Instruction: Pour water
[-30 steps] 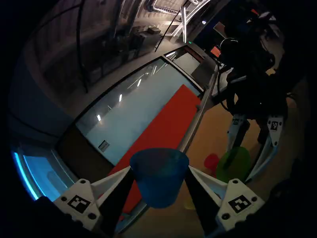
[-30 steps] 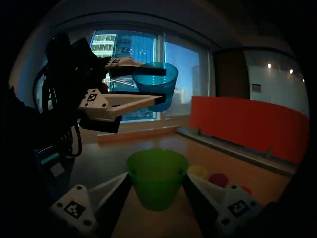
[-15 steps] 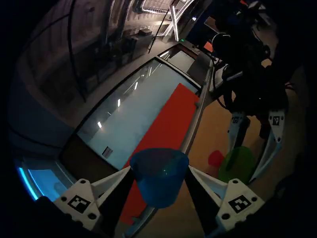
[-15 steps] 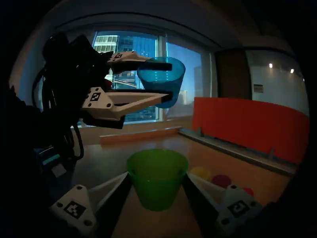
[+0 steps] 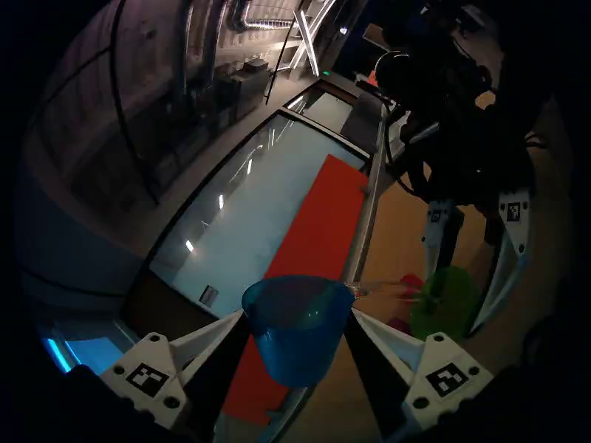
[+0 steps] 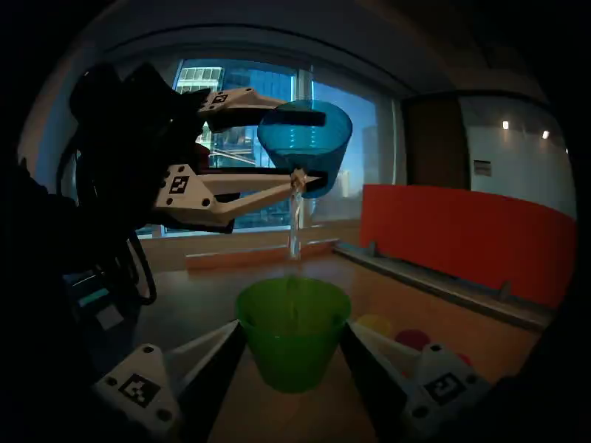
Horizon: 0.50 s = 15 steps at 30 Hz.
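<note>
My left gripper (image 5: 295, 336) is shut on a translucent blue cup (image 5: 297, 325), tipped over. In the right gripper view that blue cup (image 6: 305, 145) hangs above and behind, held by the left gripper (image 6: 314, 148), and a thin stream of water (image 6: 295, 232) falls from its rim into the green cup (image 6: 293, 336). My right gripper (image 6: 292, 347) is shut on that upright green cup, low over the wooden table (image 6: 199, 295). In the left gripper view the green cup (image 5: 443, 299) sits between the right gripper's fingers (image 5: 510, 258), with water reaching it.
An orange-red panel (image 6: 473, 232) stands along a metal rail (image 6: 436, 280) at the table's right edge. Small yellow and red discs (image 6: 395, 332) lie on the table beyond the green cup. A large window (image 6: 236, 133) is behind. Dark cables and a hand (image 6: 118, 162) are at left.
The blue cup has tilted further and shifted slightly right above the green cup. Water now streams from it into the green cup; the green cup has stayed put.
</note>
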Each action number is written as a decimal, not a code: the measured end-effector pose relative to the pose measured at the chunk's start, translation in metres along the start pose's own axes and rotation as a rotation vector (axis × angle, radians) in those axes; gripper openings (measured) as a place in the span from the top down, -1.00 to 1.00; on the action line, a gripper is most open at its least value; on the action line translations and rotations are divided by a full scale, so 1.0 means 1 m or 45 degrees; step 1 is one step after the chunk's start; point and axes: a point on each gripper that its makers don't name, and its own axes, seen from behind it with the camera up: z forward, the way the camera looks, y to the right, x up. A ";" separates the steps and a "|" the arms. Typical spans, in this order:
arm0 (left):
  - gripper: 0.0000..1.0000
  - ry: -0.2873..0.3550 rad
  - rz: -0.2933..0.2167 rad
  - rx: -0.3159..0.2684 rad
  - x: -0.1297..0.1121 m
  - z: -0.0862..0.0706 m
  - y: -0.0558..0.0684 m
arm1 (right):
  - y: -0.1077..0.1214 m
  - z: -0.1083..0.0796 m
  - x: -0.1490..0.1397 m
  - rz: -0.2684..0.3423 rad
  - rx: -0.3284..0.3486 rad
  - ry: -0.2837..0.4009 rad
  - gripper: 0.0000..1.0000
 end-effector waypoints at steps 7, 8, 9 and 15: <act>-0.68 0.005 0.047 0.010 0.003 0.001 -0.003 | 0.002 0.000 0.001 -0.008 -0.005 0.002 -0.73; -0.68 0.006 0.053 0.011 0.003 0.002 -0.003 | 0.002 0.000 0.002 -0.008 -0.005 0.003 -0.73; -0.68 0.007 0.057 0.012 0.003 0.002 -0.003 | 0.002 0.000 0.002 -0.009 -0.006 0.004 -0.73; -0.68 0.007 0.080 0.014 0.004 0.001 -0.004 | 0.003 0.000 0.004 -0.012 -0.009 0.009 -0.73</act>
